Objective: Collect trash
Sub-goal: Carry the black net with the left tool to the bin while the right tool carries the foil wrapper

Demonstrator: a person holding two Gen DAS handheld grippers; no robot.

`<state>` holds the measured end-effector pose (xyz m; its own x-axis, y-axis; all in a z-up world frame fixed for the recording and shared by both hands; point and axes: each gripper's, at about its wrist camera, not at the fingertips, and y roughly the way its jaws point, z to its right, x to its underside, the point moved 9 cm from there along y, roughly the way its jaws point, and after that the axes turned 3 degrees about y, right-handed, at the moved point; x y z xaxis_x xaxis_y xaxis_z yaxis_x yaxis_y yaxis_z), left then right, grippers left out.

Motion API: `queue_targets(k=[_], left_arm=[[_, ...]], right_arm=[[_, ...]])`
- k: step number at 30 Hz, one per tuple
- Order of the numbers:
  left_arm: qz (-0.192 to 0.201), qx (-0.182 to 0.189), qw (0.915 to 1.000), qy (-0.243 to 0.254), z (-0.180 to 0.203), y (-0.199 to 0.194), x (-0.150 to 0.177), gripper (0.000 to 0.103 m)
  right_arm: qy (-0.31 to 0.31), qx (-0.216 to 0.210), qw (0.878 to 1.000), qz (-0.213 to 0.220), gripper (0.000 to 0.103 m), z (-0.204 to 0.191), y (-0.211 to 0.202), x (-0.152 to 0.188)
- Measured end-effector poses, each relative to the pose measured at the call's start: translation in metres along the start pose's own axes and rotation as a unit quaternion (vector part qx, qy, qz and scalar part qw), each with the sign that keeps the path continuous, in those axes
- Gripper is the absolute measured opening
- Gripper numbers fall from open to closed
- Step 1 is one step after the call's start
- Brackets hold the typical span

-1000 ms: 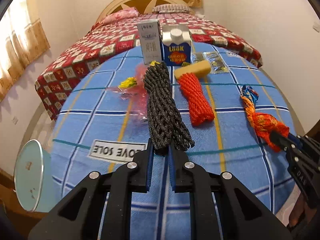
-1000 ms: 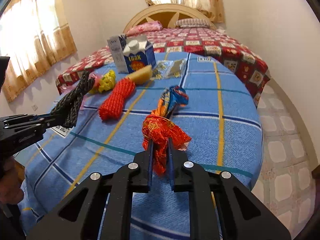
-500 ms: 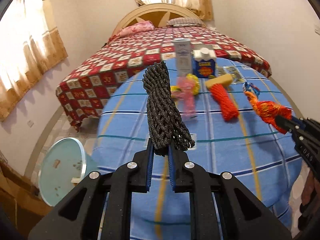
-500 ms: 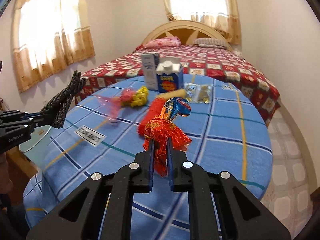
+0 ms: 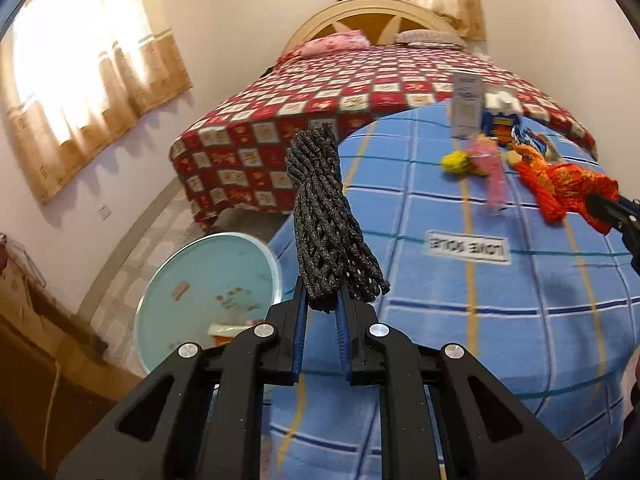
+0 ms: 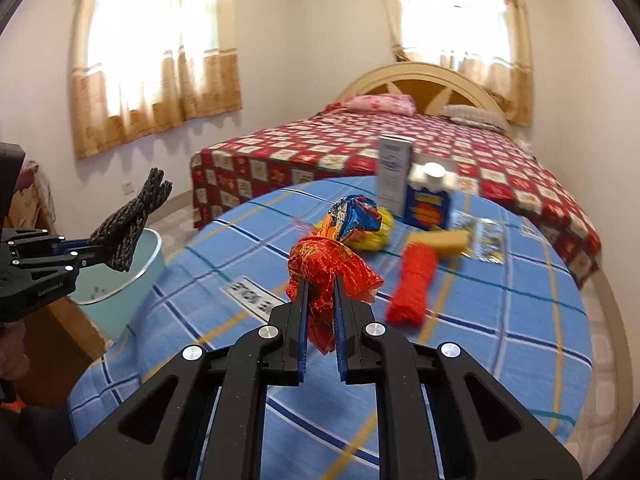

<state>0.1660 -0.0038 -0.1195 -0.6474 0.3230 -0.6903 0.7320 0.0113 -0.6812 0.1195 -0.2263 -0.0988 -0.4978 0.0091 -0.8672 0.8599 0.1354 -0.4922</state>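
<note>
Pinching a black knitted foam net sleeve by its lower end, the left gripper has its blue-padded fingers narrowed tight on the bundle, which stands upright past the edge of the round table in a blue plaid cloth. Only the left wrist view looks down into the pale blue round trash bin just beside the table, with small scraps on its bottom and the net held near its rim. The right gripper clamps a crumpled red, orange and blue foil wrapper above the tablecloth; in the left view that wrapper shows at the right edge. Only the right wrist view shows the left gripper from the side, with the net over the bin. On the table lie a red foam net roll, a yellow sponge, a blue milk carton and a tall grey box. Behind stands a bed with a red patchwork cover.
</note>
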Motion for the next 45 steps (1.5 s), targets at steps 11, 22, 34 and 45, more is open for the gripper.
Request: queue_targets(k=[11,22,34,45], left_arm=[[-0.023,-0.044,0.9981,-0.036,-0.065,0.010,0.025,0.014],[-0.036,-0.073,0.9950,-0.058,-0.105,0.012,0.043,0.014],[-0.051,-0.094,0.9912,-0.079,-0.136,0.020,0.055,0.014],[-0.056,-0.104,0.9889,-0.091,-0.154,0.021,0.064,0.014]], right_arm=[[-0.053,-0.051,0.997,-0.001,0.012,-0.074,0.032,-0.020],[-0.102,-0.090,0.991,-0.009,0.012,-0.137,0.061,-0.027],[-0.137,-0.117,0.984,-0.016,0.012,-0.176,0.088,-0.031],[-0.162,-0.144,0.976,-0.017,0.012,-0.212,0.099,-0.029]])
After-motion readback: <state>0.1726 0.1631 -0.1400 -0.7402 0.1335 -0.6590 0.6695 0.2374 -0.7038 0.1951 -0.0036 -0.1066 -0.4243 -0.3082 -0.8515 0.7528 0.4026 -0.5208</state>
